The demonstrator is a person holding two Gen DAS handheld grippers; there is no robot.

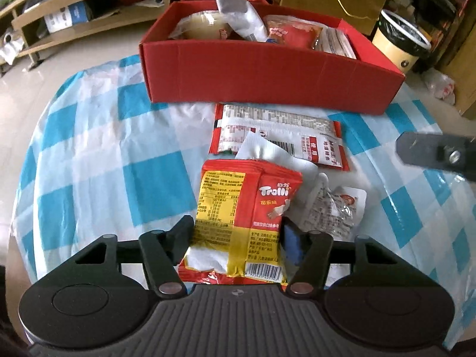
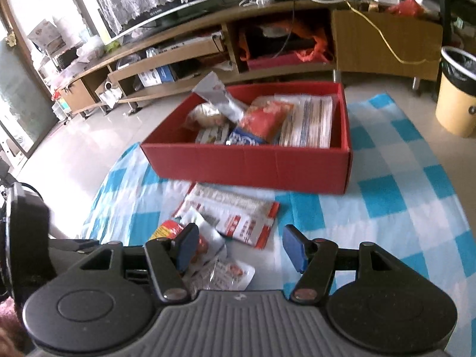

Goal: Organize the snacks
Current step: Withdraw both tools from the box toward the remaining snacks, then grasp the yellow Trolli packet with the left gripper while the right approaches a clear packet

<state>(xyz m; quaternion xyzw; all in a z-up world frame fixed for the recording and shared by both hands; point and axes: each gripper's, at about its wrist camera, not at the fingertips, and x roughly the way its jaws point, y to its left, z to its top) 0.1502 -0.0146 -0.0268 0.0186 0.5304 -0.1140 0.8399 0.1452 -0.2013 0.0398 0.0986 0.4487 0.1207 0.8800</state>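
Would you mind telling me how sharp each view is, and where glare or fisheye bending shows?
Left wrist view: sharp, the Trolli bag print readable; the red box edges bow from the fisheye. Right wrist view: softer, the packets on the cloth smeared; strong window glare at upper left washes out the floor.

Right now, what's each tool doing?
Left tool: shut on the red-and-yellow Trolli gummy packet.
Right tool: open, nothing held, above the blue-and-white checked tablecloth.
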